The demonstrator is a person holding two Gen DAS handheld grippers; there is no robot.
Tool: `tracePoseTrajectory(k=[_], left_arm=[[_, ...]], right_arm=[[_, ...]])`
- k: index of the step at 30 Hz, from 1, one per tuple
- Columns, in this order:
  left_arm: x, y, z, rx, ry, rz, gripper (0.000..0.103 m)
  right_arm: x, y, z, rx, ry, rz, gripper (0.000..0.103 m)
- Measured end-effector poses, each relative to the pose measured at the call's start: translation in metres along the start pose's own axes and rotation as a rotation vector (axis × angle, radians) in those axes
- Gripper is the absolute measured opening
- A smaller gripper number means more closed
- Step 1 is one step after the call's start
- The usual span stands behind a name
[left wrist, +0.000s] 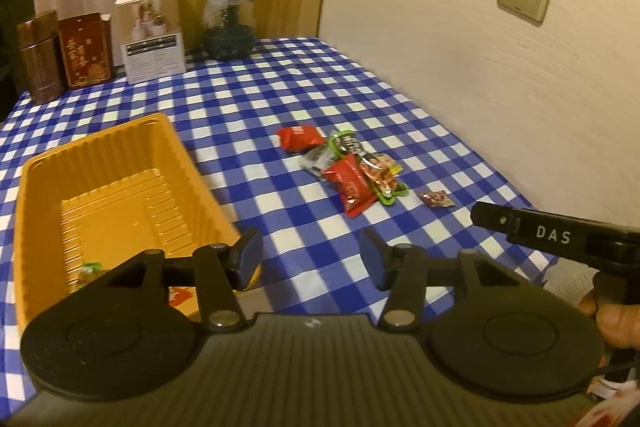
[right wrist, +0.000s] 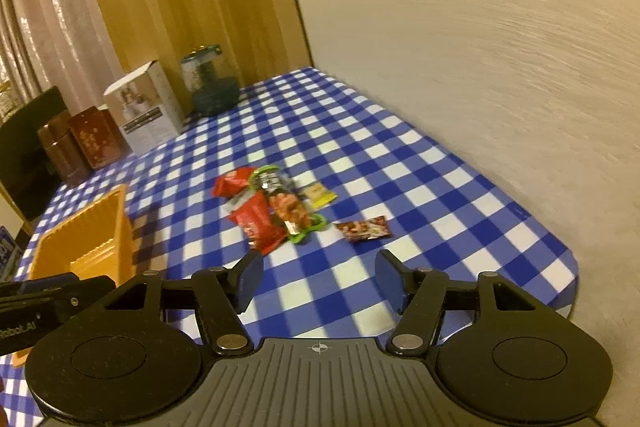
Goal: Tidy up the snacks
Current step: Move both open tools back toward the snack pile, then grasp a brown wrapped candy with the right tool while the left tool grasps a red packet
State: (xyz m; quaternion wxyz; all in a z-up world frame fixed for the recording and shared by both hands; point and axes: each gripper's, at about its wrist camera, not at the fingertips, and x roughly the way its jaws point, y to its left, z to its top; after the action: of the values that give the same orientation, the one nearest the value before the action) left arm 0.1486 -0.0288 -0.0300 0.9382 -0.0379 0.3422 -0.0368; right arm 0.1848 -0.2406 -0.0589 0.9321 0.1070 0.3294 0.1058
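Note:
A pile of snack packets [left wrist: 352, 167] lies on the blue checked tablecloth: red packets, a green-edged one and a small dark red one [left wrist: 437, 198] apart to the right. The pile also shows in the right wrist view [right wrist: 272, 211], with the small packet [right wrist: 364, 229] beside it. An orange tray [left wrist: 100, 195] sits left of the pile; a couple of packets [left wrist: 88, 271] lie in its near end. My left gripper [left wrist: 310, 261] is open and empty, hovering by the tray's near right corner. My right gripper [right wrist: 318, 281] is open and empty, short of the pile.
At the table's far end stand two brown tins [left wrist: 64, 55], a white box [left wrist: 152, 35] and a glass jar [left wrist: 230, 23]. A wall [left wrist: 500, 67] runs along the table's right edge. The right gripper's body [left wrist: 560, 239] shows at the right of the left wrist view.

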Motion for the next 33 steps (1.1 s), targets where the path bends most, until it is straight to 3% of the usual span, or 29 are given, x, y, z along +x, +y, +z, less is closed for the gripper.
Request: tracePoseTrajectory(k=[12,23,33], left_arm=[[0.051,-0.025,0.003,0.031,0.044,-0.042,0.054],[0.1,-0.03,0.015,0.033,0.066,-0.043,0.06],[0.12,-0.03,0.017,0.02,0.075,-0.053,0.061]], right_arm=[[0.038,-0.031,0.012,-0.035,0.024,-0.037,0.064],[0.102,-0.046,0.022,-0.073,0.118,0.026,0.064],[0.132,-0.038,0.019,-0.185,0.153,-0.006,0.059]])
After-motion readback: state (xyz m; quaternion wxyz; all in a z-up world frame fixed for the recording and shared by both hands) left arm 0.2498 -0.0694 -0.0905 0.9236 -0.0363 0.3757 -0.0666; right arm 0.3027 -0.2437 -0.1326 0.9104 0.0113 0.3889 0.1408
